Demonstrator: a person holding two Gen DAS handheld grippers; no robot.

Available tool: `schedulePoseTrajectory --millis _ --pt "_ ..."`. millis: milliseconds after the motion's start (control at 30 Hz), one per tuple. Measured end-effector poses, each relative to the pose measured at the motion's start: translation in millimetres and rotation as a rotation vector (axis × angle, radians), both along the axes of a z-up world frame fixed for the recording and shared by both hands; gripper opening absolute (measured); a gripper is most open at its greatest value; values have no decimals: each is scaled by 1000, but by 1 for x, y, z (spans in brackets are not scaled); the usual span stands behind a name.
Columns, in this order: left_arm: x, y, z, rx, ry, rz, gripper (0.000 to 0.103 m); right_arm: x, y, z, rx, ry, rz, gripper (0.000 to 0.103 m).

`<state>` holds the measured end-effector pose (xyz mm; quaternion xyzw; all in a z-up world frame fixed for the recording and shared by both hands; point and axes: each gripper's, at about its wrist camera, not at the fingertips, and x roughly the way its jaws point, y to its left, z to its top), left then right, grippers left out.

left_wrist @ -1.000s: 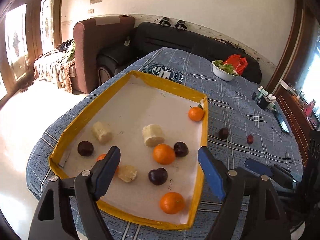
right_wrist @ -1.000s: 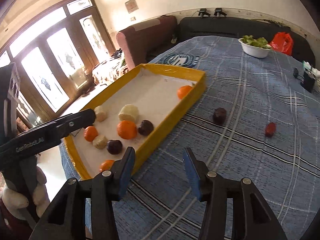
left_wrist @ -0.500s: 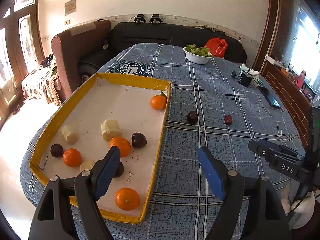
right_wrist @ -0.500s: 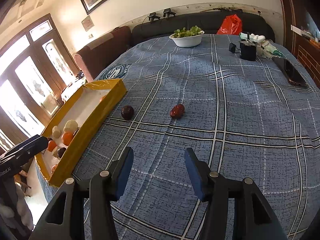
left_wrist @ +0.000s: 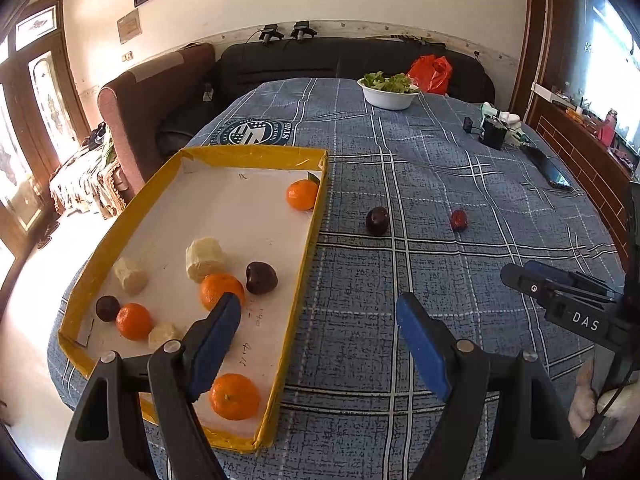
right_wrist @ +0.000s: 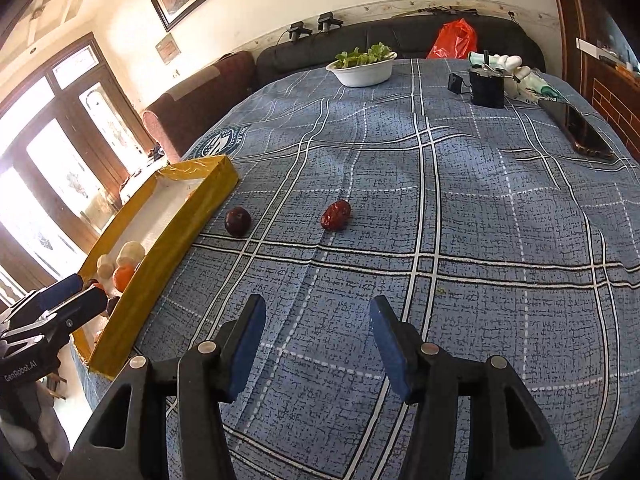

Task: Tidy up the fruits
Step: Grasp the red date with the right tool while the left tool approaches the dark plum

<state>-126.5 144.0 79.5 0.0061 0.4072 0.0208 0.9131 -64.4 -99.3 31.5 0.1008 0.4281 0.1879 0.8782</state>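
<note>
A yellow-rimmed tray (left_wrist: pixel 304 264) (right_wrist: pixel 188 232) holds several oranges (left_wrist: pixel 302 195), dark plums (left_wrist: pixel 261 277) and pale peeled pieces (left_wrist: pixel 205 259). Out on the blue checked cloth lie a dark plum (left_wrist: pixel 377 221) (right_wrist: pixel 237 221) and a red wrinkled fruit (left_wrist: pixel 458 220) (right_wrist: pixel 336 215). My left gripper (left_wrist: pixel 318 320) hangs open over the tray's right wall, nothing between its fingers. My right gripper (right_wrist: pixel 318 330) is open and empty above bare cloth, short of both loose fruits; its jaws are slowly widening. Each gripper shows at the edge of the other's view.
A white bowl of greens (left_wrist: pixel 389 92) (right_wrist: pixel 363 66) and an orange bag (left_wrist: pixel 430 73) sit at the far end. A black box (right_wrist: pixel 486 88), white items and a dark phone (right_wrist: pixel 582 132) lie at the far right. Sofas stand beyond the table.
Both views swung right: the tray slid left in each frame, and the two loose fruits came toward the centre of the right wrist view. The right jaws spread slightly wider.
</note>
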Motion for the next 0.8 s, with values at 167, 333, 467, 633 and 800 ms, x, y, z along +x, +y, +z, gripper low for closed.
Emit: schedulePoseTrajectory --millis 167,333,467,633,800 --pt "5 0 -5 -3 15 -2 79 6 -2 -2 -2 7 -2 60" --pt "12 1 -13 -22 37 -3 79 12 -2 -5 -5 14 -4 60" --pt "15 2 -17 -51 35 -15 79 19 -2 -7 -9 21 -8 61" --pt "20 4 -21 -126 43 -42 79 36 -3 -3 -11 15 -25 61" --pt "23 -3 -21 -115 39 -66 79 62 3 -4 -26 16 -36 61"
